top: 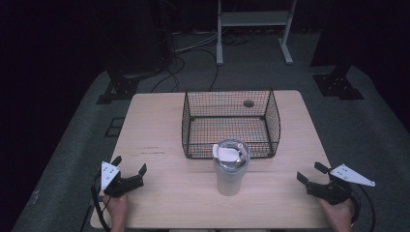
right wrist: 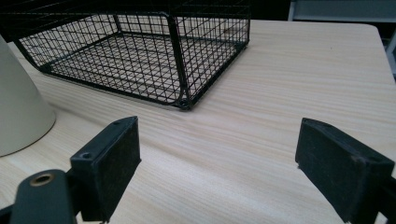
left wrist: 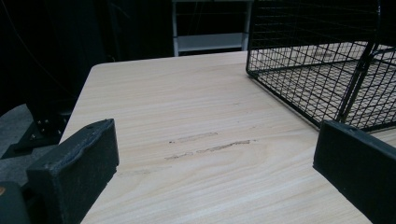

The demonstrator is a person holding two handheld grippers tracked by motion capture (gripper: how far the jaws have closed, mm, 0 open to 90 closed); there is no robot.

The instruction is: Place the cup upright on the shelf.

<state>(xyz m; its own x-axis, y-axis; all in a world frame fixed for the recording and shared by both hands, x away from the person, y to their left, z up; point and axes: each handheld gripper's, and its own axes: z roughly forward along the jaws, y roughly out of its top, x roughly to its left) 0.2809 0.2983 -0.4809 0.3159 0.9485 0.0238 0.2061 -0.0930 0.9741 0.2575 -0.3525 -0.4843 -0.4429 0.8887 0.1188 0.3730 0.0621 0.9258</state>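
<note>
Both claws, my left gripper [top: 129, 170] and right gripper [top: 308, 172], sit spread wide and empty, so I judge nothing started: the tumbler [top: 230, 167] stands untouched just before the wire basket [top: 231, 123].

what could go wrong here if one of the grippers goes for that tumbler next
1. The tumbler is tall, upright and tapers to a narrow base, so a sideways nudge from the right gripper or the left gripper could tip it.
2. It stands right in front of the wire basket; lifting it too low might knock it against the near rim.
3. Its smooth wall may slip between the open jaws unless gripped squarely.
</note>
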